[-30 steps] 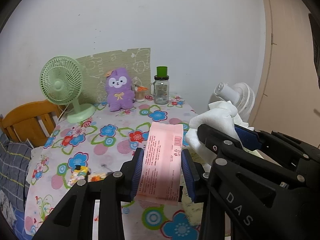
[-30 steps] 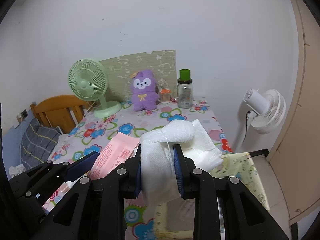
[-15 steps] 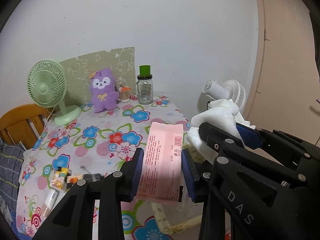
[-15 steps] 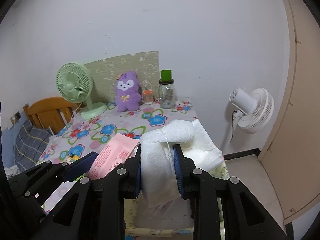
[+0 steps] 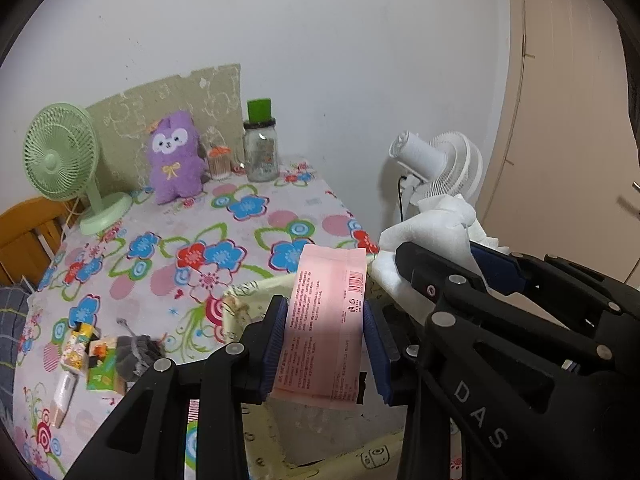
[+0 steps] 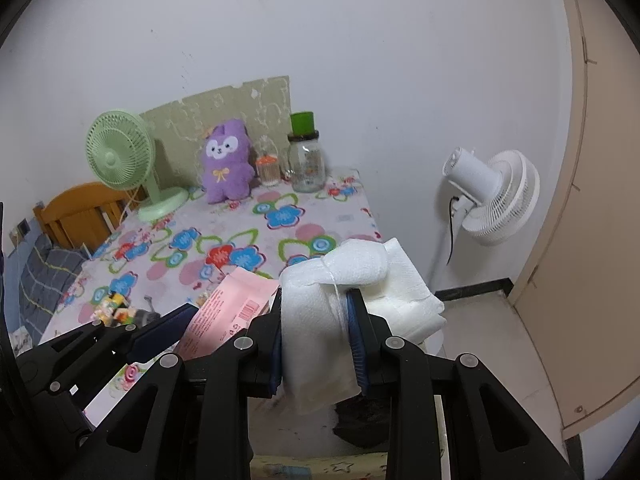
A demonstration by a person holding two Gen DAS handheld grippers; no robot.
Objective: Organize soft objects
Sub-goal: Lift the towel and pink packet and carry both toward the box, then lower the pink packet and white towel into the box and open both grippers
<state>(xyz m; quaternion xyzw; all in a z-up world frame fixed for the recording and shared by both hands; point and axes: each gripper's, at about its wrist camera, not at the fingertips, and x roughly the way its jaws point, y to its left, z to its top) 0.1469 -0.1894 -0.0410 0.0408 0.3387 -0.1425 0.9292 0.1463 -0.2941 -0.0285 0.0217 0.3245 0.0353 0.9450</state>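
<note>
Clamped between my left gripper's (image 5: pixel 324 344) blue pads, the flat pink printed packet (image 5: pixel 326 320) stands upright above the pale yellow fabric bin (image 5: pixel 240 300) at the edge of the flowered tablecloth (image 5: pixel 180 248). Just beside it, my right gripper (image 6: pixel 318 340) squeezes the folded white tissue wad (image 6: pixel 340 280).

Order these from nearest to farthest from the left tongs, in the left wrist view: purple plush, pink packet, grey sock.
1. Pink packet, held in the left tongs.
2. Grey sock, lower left on the table.
3. Purple plush, far back by the wall.
</note>
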